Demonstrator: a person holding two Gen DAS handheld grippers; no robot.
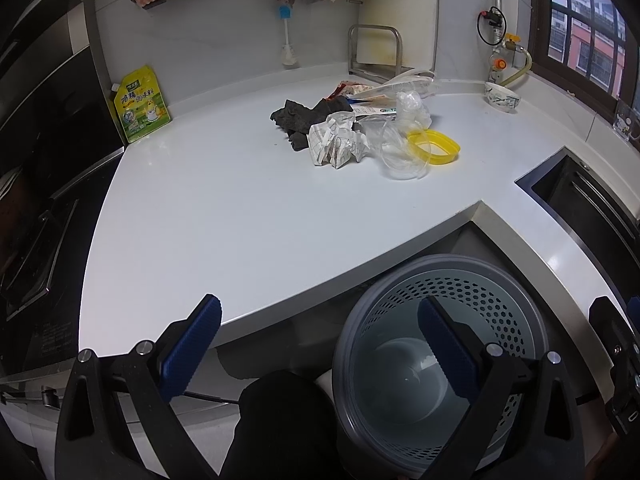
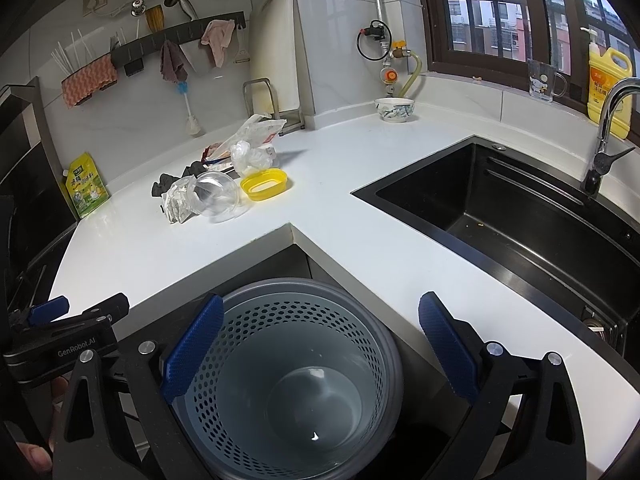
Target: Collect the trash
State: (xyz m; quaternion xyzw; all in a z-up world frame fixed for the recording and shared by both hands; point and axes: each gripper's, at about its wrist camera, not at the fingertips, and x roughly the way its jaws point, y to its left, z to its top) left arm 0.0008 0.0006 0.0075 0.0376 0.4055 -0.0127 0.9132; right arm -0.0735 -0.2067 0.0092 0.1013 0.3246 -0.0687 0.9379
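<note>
A heap of trash lies on the white counter [image 1: 224,216]: crumpled paper [image 1: 338,142] [image 2: 178,200], a clear plastic cup [image 1: 402,152] [image 2: 216,196] on its side, a yellow oval lid [image 1: 434,146] [image 2: 264,184], a dark rag [image 1: 300,118] [image 2: 166,184], clear plastic bags [image 1: 412,106] [image 2: 252,156] and wrappers. A grey perforated bin [image 1: 440,344] [image 2: 296,376] stands empty on the floor in the counter's inner corner. My left gripper [image 1: 320,320] is open over the counter edge and bin. My right gripper [image 2: 320,320] hangs open above the bin. Both hold nothing.
A black sink [image 2: 520,216] with a faucet [image 2: 608,120] lies to the right. A bowl [image 2: 394,109], a yellow-green pouch [image 1: 140,106], a cutting-board rack [image 1: 374,50], a yellow detergent jug [image 2: 608,88] and a glass mug [image 2: 542,80] stand along the back. A stove [image 1: 36,216] is at left.
</note>
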